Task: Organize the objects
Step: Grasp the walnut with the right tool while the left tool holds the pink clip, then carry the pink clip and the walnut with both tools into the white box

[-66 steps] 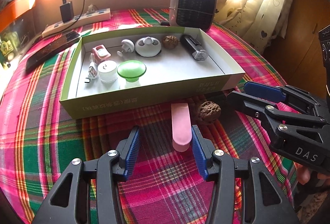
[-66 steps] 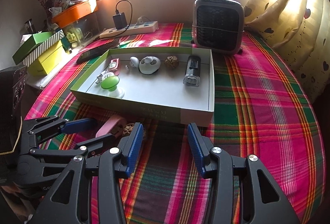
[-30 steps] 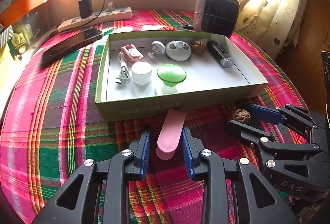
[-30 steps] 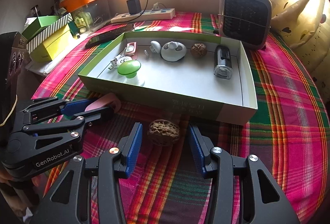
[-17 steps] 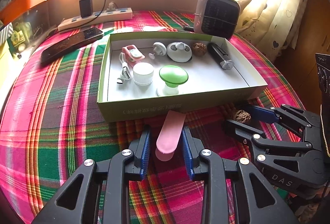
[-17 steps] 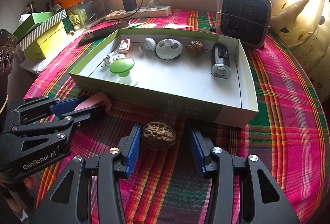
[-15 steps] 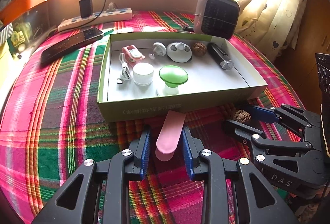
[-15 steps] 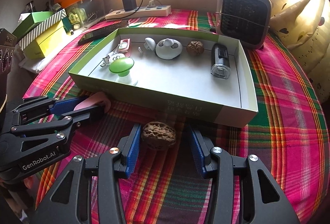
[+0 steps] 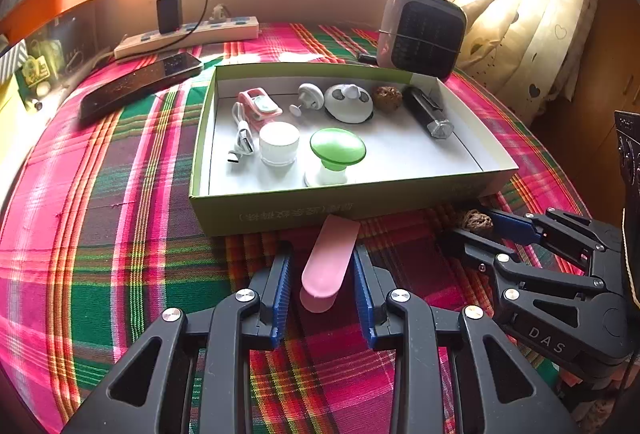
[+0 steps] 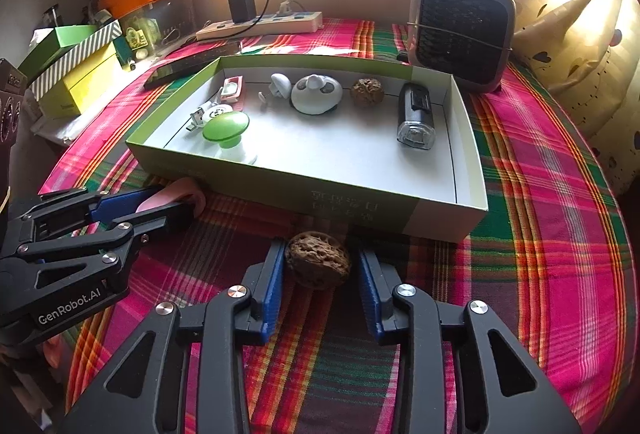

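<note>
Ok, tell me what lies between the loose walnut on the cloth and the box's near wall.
Nothing but a narrow, shadowed strip of plaid cloth separates the walnut from the box's near wall. The right wrist view shows it.

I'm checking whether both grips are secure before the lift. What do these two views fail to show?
- Left wrist view: the walnut is mostly hidden by the right gripper; pad contact is unreadable there.
- Right wrist view: the left gripper covers most of the pink case, hiding its grip.
- Both views: the printing on the box front wall is too small to read.
- The people's hands are cut off by the frame edges.
</note>
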Tool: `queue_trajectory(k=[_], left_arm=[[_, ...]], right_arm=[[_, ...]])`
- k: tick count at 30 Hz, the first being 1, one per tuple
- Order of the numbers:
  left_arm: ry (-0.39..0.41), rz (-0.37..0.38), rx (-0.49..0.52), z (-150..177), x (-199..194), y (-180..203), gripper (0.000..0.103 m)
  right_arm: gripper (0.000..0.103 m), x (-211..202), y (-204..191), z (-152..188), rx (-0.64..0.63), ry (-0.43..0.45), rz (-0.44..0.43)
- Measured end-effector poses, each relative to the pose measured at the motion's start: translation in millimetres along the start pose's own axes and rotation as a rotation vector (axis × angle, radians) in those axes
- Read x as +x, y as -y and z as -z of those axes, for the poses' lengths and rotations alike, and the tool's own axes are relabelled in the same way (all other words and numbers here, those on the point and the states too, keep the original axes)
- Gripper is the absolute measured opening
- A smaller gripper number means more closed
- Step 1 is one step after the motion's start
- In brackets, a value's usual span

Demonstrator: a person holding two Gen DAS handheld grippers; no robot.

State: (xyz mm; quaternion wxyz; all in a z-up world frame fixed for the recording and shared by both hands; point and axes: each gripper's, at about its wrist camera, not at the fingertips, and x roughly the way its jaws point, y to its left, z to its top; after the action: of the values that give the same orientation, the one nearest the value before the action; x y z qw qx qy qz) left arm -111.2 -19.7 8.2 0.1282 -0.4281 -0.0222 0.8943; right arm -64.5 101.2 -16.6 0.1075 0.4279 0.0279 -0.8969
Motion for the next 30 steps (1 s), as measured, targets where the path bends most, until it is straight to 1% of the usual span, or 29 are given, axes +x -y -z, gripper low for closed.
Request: queue_trajectory(k=[3,12,24,26,30], left_arm=[[0.001,0.0,0.001,0.0,0.0,0.2,0.028],[0.003,-0.013,0.008,-0.1,-0.1,0.0,0.022],[0.003,-0.013,0.005,0.5,-0.7,-1.1,0.02],[0.002,-0.018,0.004,0.4,-0.6,-1.3,0.016],[-0.003,-0.018,0.001,0.0,-0.5,-2.7,0.016]], right_arm=[[0.033,-0.1,0.2,0.0,0.0,0.0,0.0],[0.033,-0.1,0.6,-0.3,0.003,0.001,-0.003],[0.033,-0.8,2.0,0.3,0.013,0.003,-0.013],[0.033,-1.1,1.9,0.2,0.014,0.003,-0.017],[0.033,-1.9,1.5,0.4,0.016,0.004,-0.023]])
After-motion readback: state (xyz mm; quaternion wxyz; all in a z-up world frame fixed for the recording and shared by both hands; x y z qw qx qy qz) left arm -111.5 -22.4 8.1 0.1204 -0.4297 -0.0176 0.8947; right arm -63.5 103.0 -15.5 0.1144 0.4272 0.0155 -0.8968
